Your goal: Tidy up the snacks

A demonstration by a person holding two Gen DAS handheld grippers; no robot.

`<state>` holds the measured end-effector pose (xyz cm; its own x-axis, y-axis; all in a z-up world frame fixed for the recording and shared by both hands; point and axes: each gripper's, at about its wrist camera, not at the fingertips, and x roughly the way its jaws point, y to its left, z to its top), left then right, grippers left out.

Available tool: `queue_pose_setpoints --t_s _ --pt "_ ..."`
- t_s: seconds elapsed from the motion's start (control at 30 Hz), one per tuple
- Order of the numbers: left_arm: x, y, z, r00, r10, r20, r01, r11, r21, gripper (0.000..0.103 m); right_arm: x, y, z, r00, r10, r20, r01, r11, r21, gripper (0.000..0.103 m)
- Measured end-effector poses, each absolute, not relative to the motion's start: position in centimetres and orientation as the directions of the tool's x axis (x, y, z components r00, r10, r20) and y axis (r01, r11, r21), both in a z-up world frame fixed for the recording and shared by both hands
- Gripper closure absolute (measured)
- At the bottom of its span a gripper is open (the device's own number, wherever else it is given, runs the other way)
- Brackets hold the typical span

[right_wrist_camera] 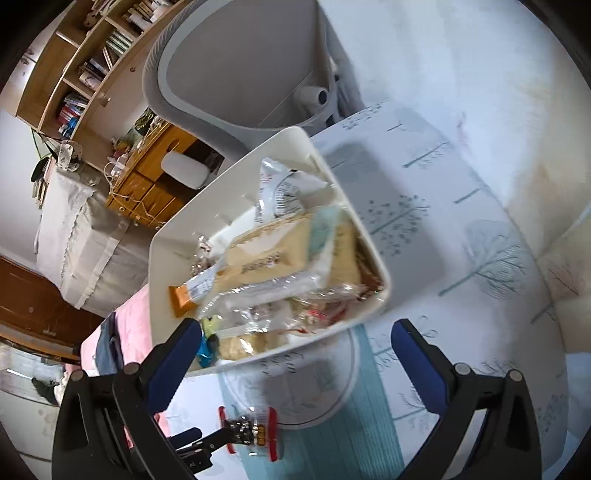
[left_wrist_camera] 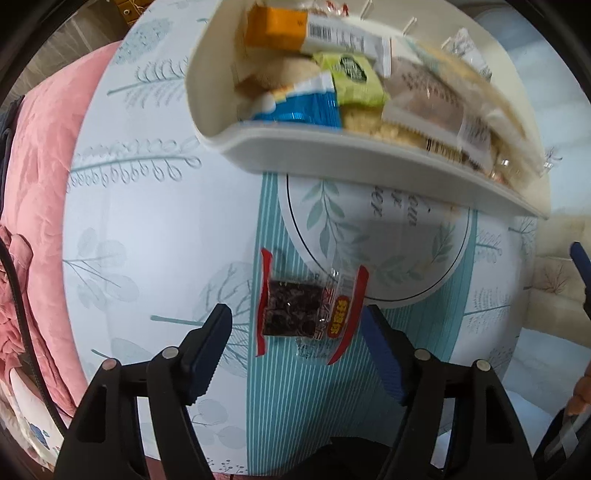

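Snack packet [left_wrist_camera: 308,312] on the tablecloth [left_wrist_camera: 147,229], ahead of the left gripper's parted fingers.

Left to right: the left gripper [left_wrist_camera: 297,345] points down with jaws apart, pads clear of the packet, whose long axis runs across the gap. Beyond sits the white tray [left_wrist_camera: 332,155] of snacks. The right gripper [right_wrist_camera: 295,350], also spread and empty, stands farther off.

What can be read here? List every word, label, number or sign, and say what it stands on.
No text reads cleanly.
red-edged snack packet: yellow label with red characters, too blurred.
white wrapper: barcode and small print, too small.
green packet: dark round emblem, blurred.
tablecloth: cursive script in the circle, partly hidden, unreadable.
beige wrapper: dark print, blurred.
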<state>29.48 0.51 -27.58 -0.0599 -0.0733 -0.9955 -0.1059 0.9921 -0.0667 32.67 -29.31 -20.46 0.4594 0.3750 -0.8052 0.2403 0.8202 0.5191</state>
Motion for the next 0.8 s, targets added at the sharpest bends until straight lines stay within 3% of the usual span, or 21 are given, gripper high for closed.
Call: queue_pose_setpoints --t_s 0.07,0.43,0.53,0.8 --pt "29.0 0.1 -28.5 -0.073 -0.068 -0.995 -0.11 0.992 -0.059 0.024 32.0 -29.4 -20.6 0.461 0.357 -0.812 0.242 0.83 0.502 0.0" --pt "27.2 -1.0 -31.4 -0.099 -0.031 -0.995 -0.12 0.993 -0.019 0.024 30.3 -29.1 -23.7 0.338 0.37 -0.866 0.244 0.854 0.46 0.0" --pt "27.3 -1.1 -31.9 -0.099 -0.021 -0.995 -0.123 0.992 -0.009 0.036 30.1 -29.0 -24.0 0.323 0.379 -0.867 0.237 0.854 0.462 0.0" --pt "26.8 -1.2 -32.8 -0.083 -0.019 -0.996 -0.133 0.991 -0.008 0.053 30.3 -29.6 -24.5 0.314 0.39 -0.866 0.242 0.849 0.47 0.0"
